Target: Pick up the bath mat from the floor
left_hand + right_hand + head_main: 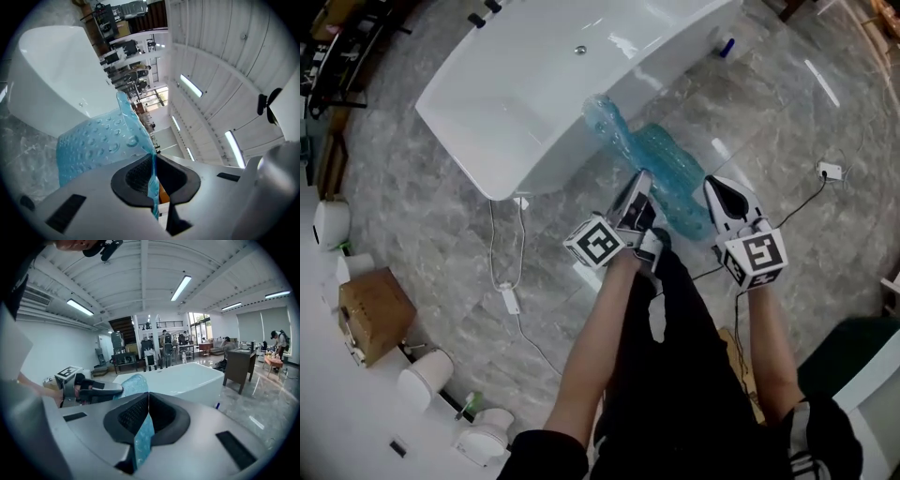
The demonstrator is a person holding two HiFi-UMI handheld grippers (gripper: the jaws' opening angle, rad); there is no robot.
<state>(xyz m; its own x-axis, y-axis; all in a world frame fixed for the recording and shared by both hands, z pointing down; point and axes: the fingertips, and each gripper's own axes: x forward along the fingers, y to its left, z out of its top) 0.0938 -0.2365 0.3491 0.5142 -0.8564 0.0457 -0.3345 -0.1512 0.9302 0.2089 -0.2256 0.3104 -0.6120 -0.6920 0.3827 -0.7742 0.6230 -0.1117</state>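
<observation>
The bath mat (660, 165) is translucent blue with bubble-like bumps. It hangs off the marble floor between my two grippers, and its far end trails toward the white bathtub (516, 94). My left gripper (643, 180) is shut on one edge of it; in the left gripper view the mat (98, 140) runs out from the pinched jaws (152, 161). My right gripper (714, 185) is shut on the other edge, a thin blue strip of mat (142, 439) caught between its pads (126, 416). The left gripper (93, 389) also shows in the right gripper view.
A white cable with a plug (508, 298) lies on the floor left of my legs, and another charger (830, 171) lies at the right. A cardboard box (375, 314) and white toilet-like fixtures (427, 375) line the left wall. A blue bottle (727, 45) stands by the tub.
</observation>
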